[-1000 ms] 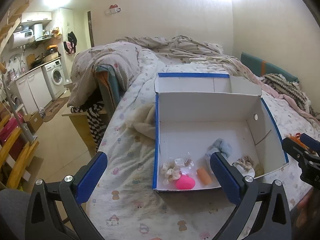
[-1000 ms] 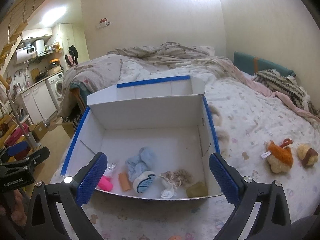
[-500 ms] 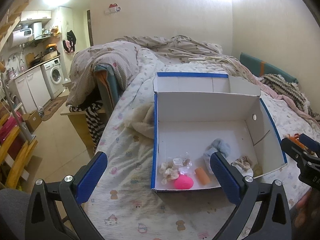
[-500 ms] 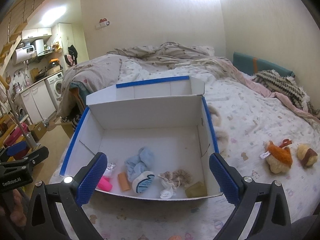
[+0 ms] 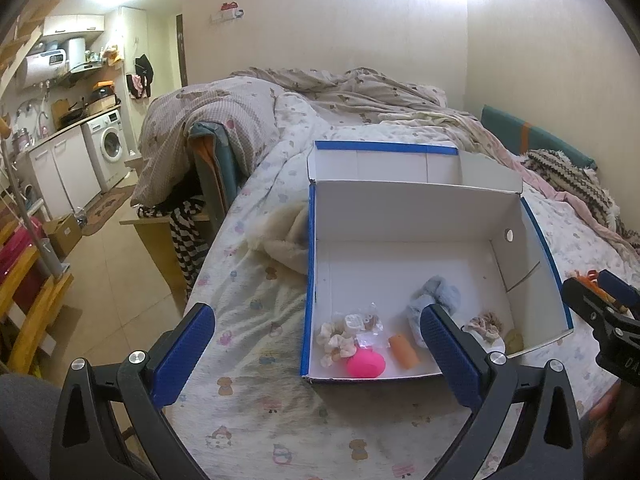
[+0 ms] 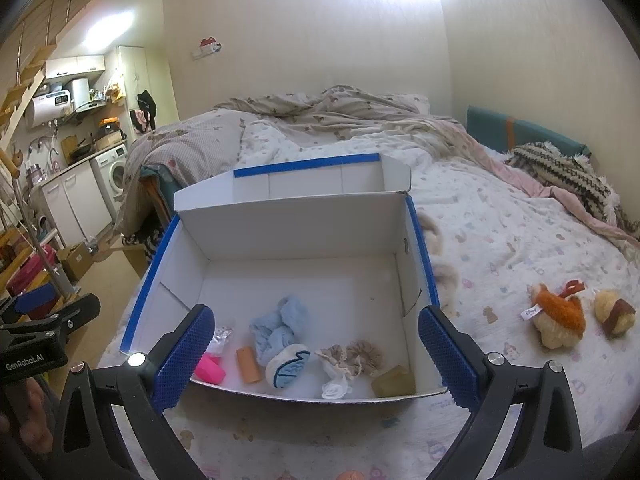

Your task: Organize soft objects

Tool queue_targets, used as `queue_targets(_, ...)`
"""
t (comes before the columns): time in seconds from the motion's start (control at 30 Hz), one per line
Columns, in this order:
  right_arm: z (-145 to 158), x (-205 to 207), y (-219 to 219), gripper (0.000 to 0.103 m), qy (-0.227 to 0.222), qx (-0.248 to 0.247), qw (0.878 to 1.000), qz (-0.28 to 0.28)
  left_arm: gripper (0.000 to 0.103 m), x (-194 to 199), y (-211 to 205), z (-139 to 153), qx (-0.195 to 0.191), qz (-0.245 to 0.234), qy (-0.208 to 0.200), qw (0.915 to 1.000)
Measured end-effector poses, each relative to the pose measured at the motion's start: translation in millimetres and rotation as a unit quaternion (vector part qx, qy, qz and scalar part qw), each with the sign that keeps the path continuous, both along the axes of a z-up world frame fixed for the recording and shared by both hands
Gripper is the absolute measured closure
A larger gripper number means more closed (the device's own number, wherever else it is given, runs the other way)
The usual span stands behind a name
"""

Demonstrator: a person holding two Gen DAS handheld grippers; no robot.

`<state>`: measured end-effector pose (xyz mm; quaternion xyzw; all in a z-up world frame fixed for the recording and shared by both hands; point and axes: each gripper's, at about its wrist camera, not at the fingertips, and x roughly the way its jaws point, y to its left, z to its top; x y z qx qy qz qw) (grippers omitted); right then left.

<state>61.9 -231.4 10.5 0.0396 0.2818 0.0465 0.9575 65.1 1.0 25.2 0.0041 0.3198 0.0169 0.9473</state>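
A white cardboard box with blue edges (image 5: pixel 400 216) (image 6: pixel 288 224) lies open on the bed. In it lie a pink sponge (image 5: pixel 366 364) (image 6: pixel 210 370), an orange roll (image 5: pixel 404 352) (image 6: pixel 249 365), a blue fluffy cloth (image 5: pixel 438 298) (image 6: pixel 280 326), beige scrunchies (image 5: pixel 336 340) (image 6: pixel 352 356), and a white-and-blue slipper (image 6: pixel 287 366). Two plush toys, orange (image 6: pixel 558 320) and brown (image 6: pixel 614 312), lie on the sheet right of the box. My left gripper (image 5: pixel 316 356) and right gripper (image 6: pixel 316 356) are both open and empty, held in front of the box.
The bed's left edge drops to a tiled floor (image 5: pixel 108 264). A cream fleece (image 5: pixel 286 236) lies by the box's left wall. A rumpled duvet (image 6: pixel 344 108) and a knitted blanket (image 6: pixel 568 172) lie at the far side of the bed.
Both grippers have drawn back slightly from the box; the view shifts a little. Nothing was taken or let go.
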Motion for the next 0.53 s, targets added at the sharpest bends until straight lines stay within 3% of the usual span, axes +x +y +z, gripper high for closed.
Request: queue_targets(0.53,0.6,0.9,0.9,0.000,0.000,-0.002,1.000,0.003,0.000,3.1,2.5,0.0,-0.006,0.002,0.002,1.0000)
